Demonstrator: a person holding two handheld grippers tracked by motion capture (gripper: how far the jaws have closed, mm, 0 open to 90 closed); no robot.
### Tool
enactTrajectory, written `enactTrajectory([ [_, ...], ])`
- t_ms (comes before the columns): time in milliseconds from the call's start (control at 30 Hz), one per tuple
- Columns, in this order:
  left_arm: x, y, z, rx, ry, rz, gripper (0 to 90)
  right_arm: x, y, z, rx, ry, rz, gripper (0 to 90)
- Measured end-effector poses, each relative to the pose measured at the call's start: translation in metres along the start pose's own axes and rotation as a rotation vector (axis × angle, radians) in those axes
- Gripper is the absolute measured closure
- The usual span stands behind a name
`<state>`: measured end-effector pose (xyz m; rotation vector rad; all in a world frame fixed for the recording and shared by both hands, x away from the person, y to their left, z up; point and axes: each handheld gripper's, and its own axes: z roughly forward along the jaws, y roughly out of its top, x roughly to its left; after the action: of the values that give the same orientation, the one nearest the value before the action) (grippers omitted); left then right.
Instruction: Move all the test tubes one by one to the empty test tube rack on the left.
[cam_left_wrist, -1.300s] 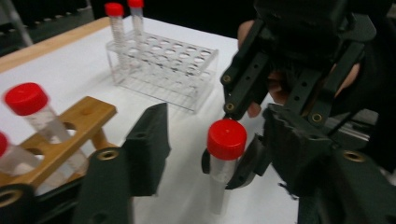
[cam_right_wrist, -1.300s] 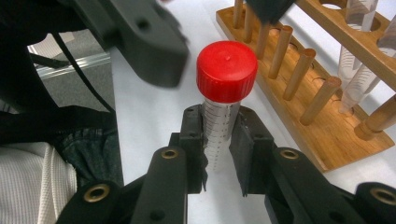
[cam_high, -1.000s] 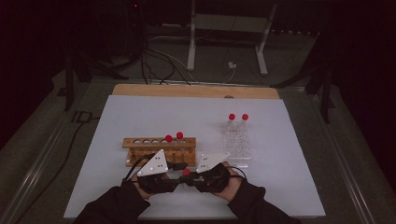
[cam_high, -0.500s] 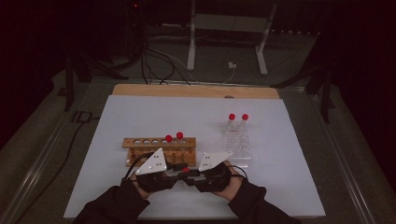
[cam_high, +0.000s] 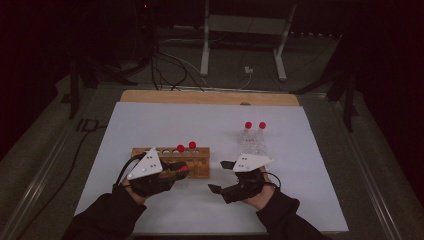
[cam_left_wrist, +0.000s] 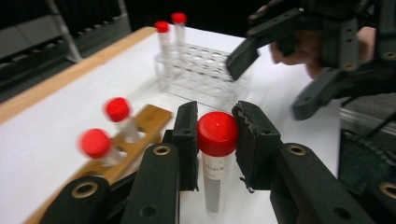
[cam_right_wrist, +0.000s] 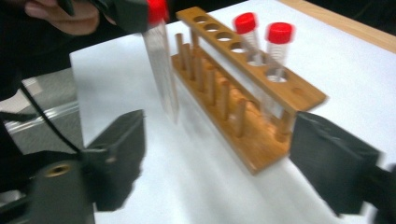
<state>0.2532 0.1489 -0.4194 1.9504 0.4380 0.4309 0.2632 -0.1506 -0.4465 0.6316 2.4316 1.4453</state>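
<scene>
left claw pinching a red-capped tube, right claw spread

left claw (cam_left_wrist: 216, 140) grips the tube (cam_left_wrist: 216, 154) under its cap, lower centre of frame, beside the wooden rack (cam_high: 172, 161); right claw (cam_right_wrist: 219, 158) has just been opening, nothing between its jaws.

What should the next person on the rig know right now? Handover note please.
Left tool: shut on a red-capped tube, held upright near the wooden rack.
Right tool: jaws have just been opening, nothing between them; it sits beside the clear rack.
Done: two capped tubes stand in the wooden rack; handoff to the left tool looks complete.
Left: likely seat the held tube in a free wooden-rack hole. Two tubes remain in the clear rack.
</scene>
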Motion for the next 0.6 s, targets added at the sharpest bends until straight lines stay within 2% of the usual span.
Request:
enactTrajectory([
  [100,0.007,0.003,-0.006,-0.009,0.035,-0.004,72.0,-0.004,-0.002,-0.006,-0.007,-0.003,0.006,4.6],
  [167,0.012,0.006,-0.010,-0.017,0.056,-0.006,72.0,-0.006,-0.003,-0.009,-0.019,0.004,0.021,3.0],
  [233,0.016,0.010,-0.012,-0.018,0.073,0.000,72.0,-0.008,-0.002,-0.012,-0.018,-0.012,0.011,0.4],
  [433,0.028,0.017,-0.016,-0.041,0.133,-0.002,72.0,-0.009,-0.001,-0.019,-0.052,-0.037,0.001,0.0],
  [600,0.040,0.020,-0.014,-0.063,0.175,-0.013,72.0,-0.011,-0.001,-0.021,-0.055,-0.050,0.007,0.0],
])
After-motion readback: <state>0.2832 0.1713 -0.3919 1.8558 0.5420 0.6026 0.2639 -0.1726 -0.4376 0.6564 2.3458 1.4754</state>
